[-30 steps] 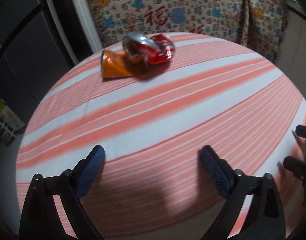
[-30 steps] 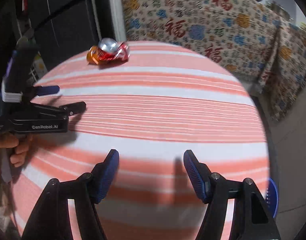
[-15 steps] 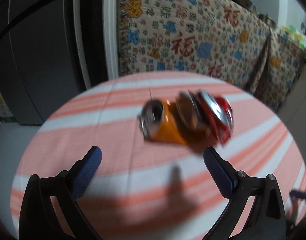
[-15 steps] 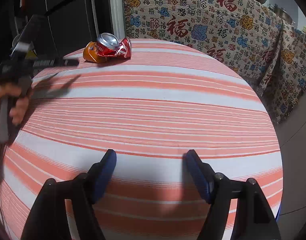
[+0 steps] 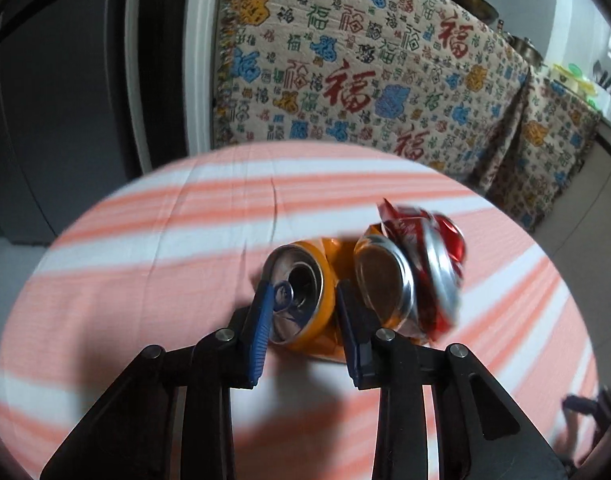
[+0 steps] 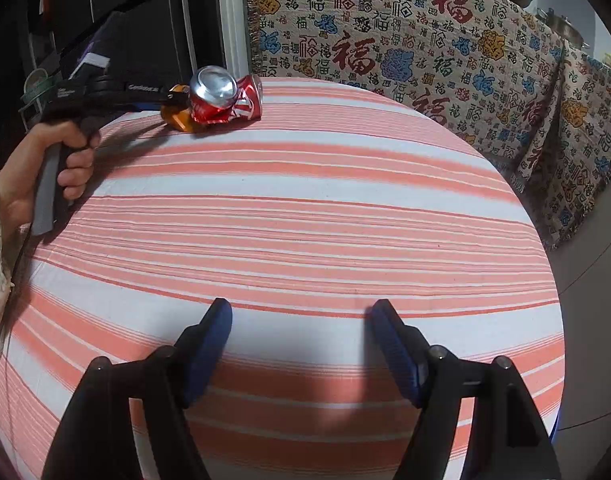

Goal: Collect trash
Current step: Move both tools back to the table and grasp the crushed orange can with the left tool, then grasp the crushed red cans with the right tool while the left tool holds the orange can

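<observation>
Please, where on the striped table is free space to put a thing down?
The striped table is bare from the right gripper up to the cans. Crowded only at the far left edge: orange can, red can, left gripper.

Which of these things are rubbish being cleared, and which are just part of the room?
Being cleared:
- orange can, crushed, gripped by the left gripper
- red can, crushed, leaning against it

Just there:
- striped tablecloth
- patterned blanket
- right gripper, open, idle

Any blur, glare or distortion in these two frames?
Left wrist: red can motion-smeared, orange can sharper, tablecloth stripes soft. Right wrist: crisp, glare on the red can's silver end, strong fisheye bulge, tongs' shadows on the cloth.
</observation>
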A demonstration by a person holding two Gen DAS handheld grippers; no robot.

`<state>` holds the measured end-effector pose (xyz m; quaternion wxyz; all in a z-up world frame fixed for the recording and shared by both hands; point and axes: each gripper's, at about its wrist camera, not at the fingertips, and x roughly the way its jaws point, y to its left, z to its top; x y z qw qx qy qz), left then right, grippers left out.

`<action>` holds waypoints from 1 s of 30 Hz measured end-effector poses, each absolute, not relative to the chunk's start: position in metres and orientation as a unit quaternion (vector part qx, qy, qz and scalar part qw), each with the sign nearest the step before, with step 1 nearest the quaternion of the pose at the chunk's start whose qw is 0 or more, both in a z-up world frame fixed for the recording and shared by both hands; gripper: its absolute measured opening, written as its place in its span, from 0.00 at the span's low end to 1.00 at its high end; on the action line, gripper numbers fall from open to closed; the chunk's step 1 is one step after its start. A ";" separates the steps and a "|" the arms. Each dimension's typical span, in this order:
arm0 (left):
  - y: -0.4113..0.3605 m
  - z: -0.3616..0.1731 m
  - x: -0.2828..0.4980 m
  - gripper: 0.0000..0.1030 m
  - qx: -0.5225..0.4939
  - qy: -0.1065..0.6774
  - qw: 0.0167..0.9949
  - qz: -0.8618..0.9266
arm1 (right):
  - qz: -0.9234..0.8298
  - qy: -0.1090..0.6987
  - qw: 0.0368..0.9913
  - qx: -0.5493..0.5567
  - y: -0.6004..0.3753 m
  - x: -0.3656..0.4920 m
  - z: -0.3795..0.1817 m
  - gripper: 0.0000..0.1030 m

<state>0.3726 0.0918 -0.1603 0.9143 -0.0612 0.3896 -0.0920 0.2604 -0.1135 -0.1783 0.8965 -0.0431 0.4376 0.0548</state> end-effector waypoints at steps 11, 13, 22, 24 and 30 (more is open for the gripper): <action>0.084 -0.159 0.223 0.33 -0.098 0.412 0.904 -0.050 | 0.054 0.438 0.896 -0.043 -0.113 0.260 -0.178 0.72; 0.079 -0.163 0.216 0.48 -0.086 0.421 0.901 -0.051 | 0.055 0.438 0.896 -0.043 -0.114 0.260 -0.178 0.72; 0.089 -0.174 0.227 0.86 -0.069 0.421 0.902 -0.062 | 0.077 0.446 0.891 -0.039 -0.116 0.268 -0.173 0.74; 0.092 -0.175 0.230 0.87 -0.081 0.423 0.900 -0.072 | 0.097 0.448 0.888 -0.021 -0.116 0.284 -0.168 0.74; 0.081 -0.176 0.232 0.89 -0.055 0.430 0.899 -0.063 | 0.140 0.432 0.890 0.050 -0.104 0.362 -0.146 0.74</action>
